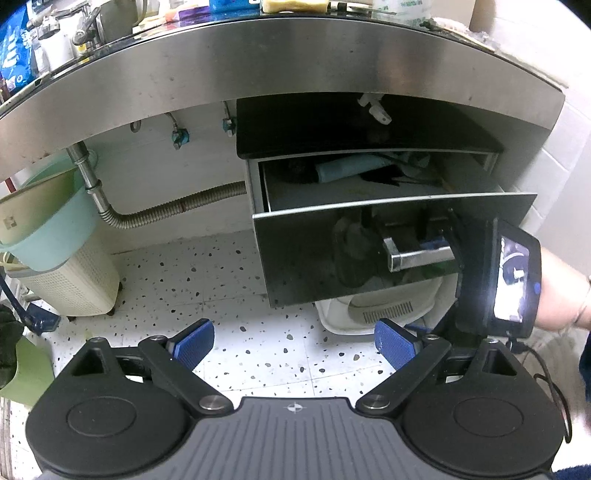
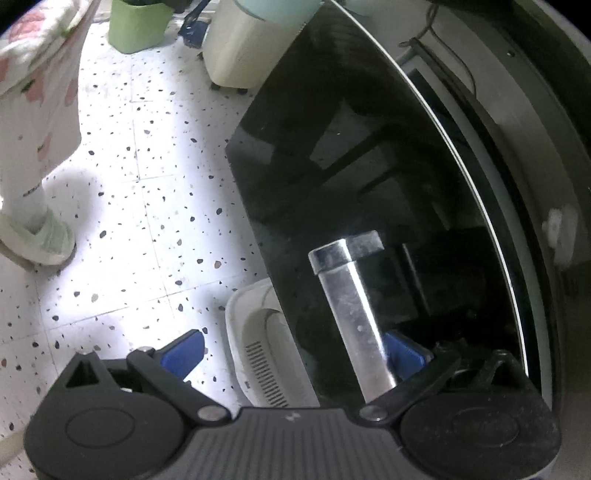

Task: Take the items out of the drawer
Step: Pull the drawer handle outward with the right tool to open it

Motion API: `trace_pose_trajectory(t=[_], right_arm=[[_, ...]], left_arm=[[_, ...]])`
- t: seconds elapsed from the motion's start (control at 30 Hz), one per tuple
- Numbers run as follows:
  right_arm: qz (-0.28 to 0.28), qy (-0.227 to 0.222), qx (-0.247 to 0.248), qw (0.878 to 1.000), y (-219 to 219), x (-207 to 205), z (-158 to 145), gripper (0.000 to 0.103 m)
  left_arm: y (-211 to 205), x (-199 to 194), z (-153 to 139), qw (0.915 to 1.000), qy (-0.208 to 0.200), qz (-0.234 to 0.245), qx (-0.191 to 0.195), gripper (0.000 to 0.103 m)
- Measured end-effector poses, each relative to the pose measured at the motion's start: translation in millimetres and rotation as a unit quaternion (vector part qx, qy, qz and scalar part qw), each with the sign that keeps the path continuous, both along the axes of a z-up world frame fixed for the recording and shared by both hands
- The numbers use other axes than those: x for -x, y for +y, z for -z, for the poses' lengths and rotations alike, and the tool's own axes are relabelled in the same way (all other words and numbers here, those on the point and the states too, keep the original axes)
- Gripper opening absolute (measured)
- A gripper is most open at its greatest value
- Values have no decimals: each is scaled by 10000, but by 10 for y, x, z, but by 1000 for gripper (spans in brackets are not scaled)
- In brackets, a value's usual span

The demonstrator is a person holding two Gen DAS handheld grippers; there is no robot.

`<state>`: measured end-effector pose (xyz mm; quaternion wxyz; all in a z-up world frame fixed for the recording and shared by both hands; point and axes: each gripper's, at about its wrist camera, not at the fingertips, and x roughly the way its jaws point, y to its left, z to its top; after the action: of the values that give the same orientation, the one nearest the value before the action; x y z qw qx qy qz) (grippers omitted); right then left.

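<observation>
Drawers: two under the steel counter (image 1: 258,74); the upper front (image 1: 351,129) is shut, the lower drawer (image 1: 388,258) stands pulled out, top open.
Items: a teal roll (image 1: 351,167) and dark tangled pieces lie at the back of the open drawer (too shadowed to count); the near part of its pale floor is bare.
Handle: one chrome bar (image 2: 354,317) on the glossy black front, square-edged, smudged.
Right gripper (image 2: 295,354): fingers spread wide; one blue pad (image 2: 402,354) lies touching the bar, the other (image 2: 184,350) hangs over the floor, so nothing is clamped.
Left gripper (image 1: 293,345): fingers wide apart, ribbed blue pads, holding nothing, over the speckled floor (image 1: 207,280) short of the drawer.
Room: open floor left of the drawer; a white tub (image 1: 373,310) sits beneath its front edge.
Bins: one cream perforated basket (image 1: 74,284) with a teal basin (image 1: 48,218) on it, by the corrugated metal hose (image 1: 177,210).
Green bin (image 2: 136,22): one, far across the floor.
</observation>
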<state>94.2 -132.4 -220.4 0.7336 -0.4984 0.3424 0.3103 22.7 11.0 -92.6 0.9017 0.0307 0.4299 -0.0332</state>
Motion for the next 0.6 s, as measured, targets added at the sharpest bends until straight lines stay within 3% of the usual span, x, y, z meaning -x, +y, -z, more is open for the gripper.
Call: trace_pose_trajectory(t=[0.37,0.6], right_arm=[[316,-74,-135,9994,-9,230,66,103],[552,154,-473,9972,-35,348,-1,103]], left_arm=[[33,10,-41,10000,-18,-26,44,94],[14,19,-52,10000,-24,3,49,94]])
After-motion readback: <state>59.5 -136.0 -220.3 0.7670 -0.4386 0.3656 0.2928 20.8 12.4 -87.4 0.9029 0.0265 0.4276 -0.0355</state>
